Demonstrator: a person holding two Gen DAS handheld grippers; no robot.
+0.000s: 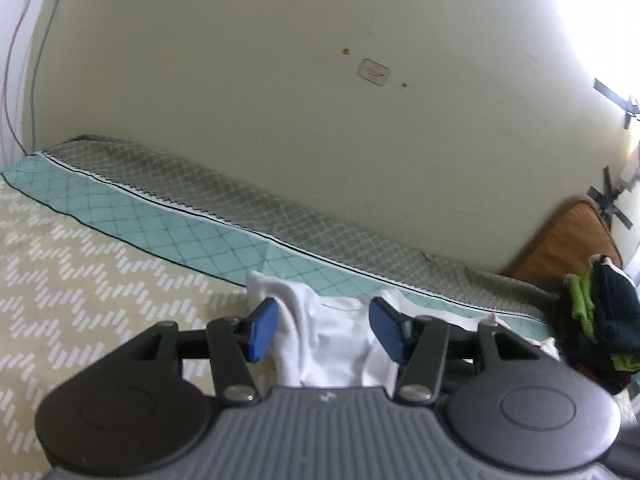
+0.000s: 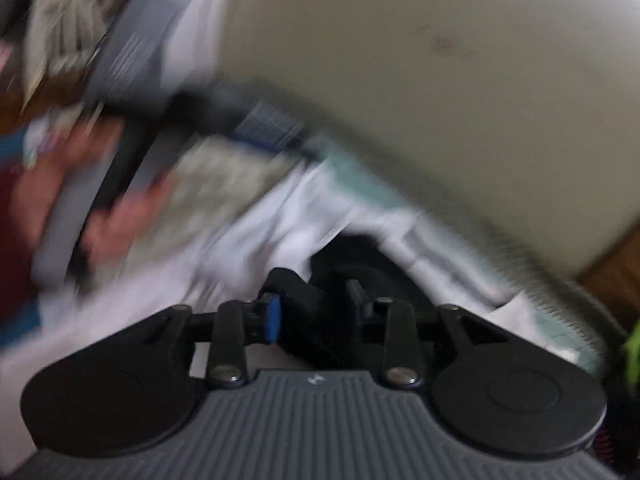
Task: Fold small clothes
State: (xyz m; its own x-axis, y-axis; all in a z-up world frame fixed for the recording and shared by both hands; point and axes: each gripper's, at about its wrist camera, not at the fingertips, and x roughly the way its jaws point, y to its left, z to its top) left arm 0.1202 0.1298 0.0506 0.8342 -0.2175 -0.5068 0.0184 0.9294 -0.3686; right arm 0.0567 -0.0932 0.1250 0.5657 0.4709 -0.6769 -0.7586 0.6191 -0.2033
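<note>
In the left wrist view a white garment lies bunched on the bed. My left gripper stands over it, open, with the cloth between its blue pads and a gap at each pad. The right wrist view is smeared by motion. There a dark garment fills the space between the fingers of my right gripper and drapes over the left fingertip. It reads as gripped. More white cloth lies just beyond it.
The patterned beige bedspread ends at a teal quilted border against the cream wall. Dark and green clothes are piled at the right, beside a wooden board. A person's hand shows blurred at the left.
</note>
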